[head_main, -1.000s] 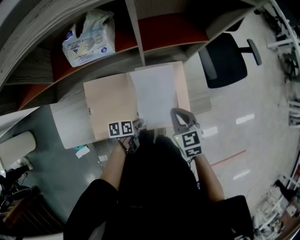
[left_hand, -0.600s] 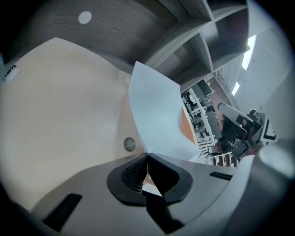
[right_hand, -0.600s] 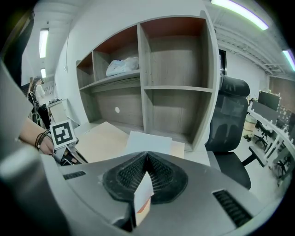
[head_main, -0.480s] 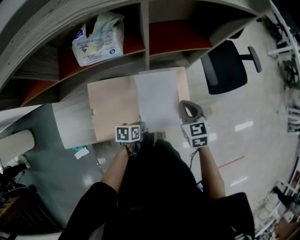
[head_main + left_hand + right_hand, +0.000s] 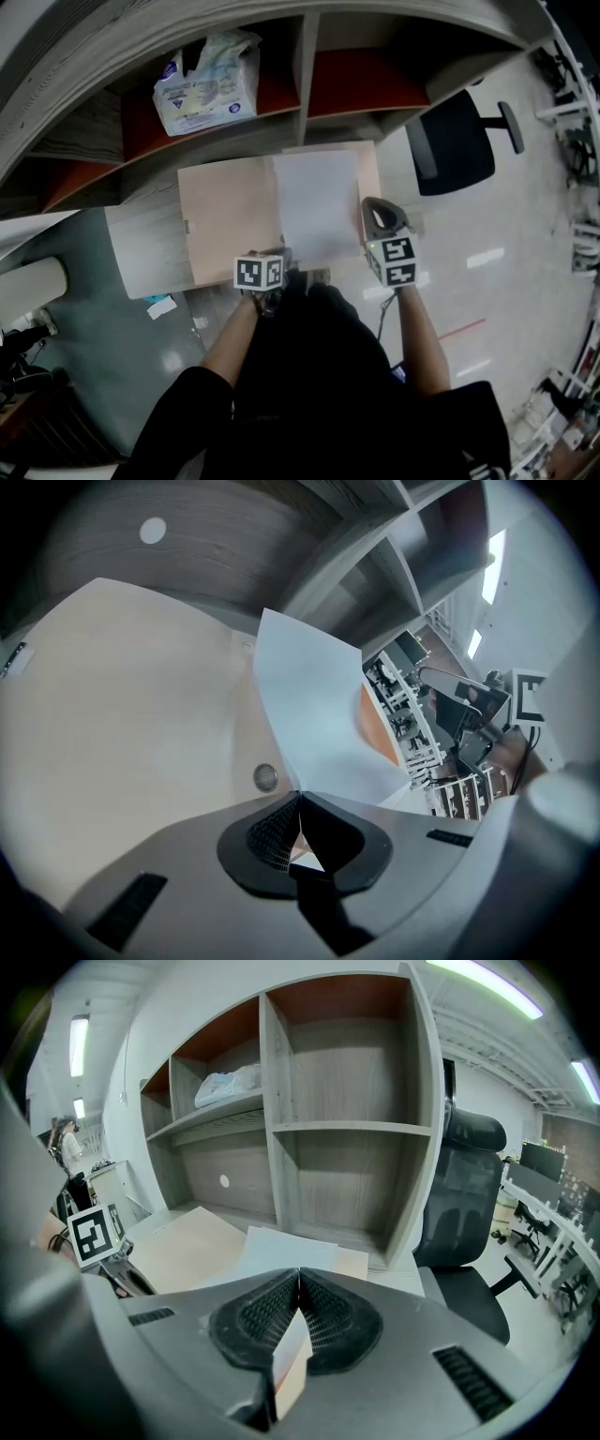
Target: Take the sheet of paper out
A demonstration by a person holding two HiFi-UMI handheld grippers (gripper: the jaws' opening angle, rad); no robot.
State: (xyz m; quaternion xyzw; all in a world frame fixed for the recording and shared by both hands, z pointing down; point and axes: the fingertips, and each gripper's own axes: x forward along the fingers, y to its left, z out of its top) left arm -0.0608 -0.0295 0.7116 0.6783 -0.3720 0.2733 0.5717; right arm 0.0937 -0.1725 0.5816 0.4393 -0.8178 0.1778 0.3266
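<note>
The left gripper (image 5: 300,797) has its jaws pressed together on the near corner of the sheet of paper (image 5: 314,714). From the pinch, the white sheet fans upward and away, slightly curled. Just left of the jaws, a small round stud (image 5: 266,777) sits on the beige folder (image 5: 131,724), which spreads wide to the left under the sheet.

The right gripper (image 5: 299,1274) is also closed. A pale edge with a peach tint underneath is nipped between its ribbed pads. Judging by the head view, this is the right side of the folder, where the gripper's tip meets that edge.

In the head view the folder lies open on a grey tabletop (image 5: 145,248). The sheet of paper covers the folder's right half and lies flat except at the held corner. The two grippers stand at the folder's near edge, left at the sheet's near-left corner and right at the folder's right rim. Each has its marker cube toward the person, whose bare forearms reach out from dark sleeves.

A wooden shelf unit (image 5: 342,1129) with open compartments stands beyond the folder. A white plastic pack (image 5: 208,80) with blue print rests on one of its shelves. A black office chair (image 5: 450,131) stands on the pale floor to the right of the shelves.
</note>
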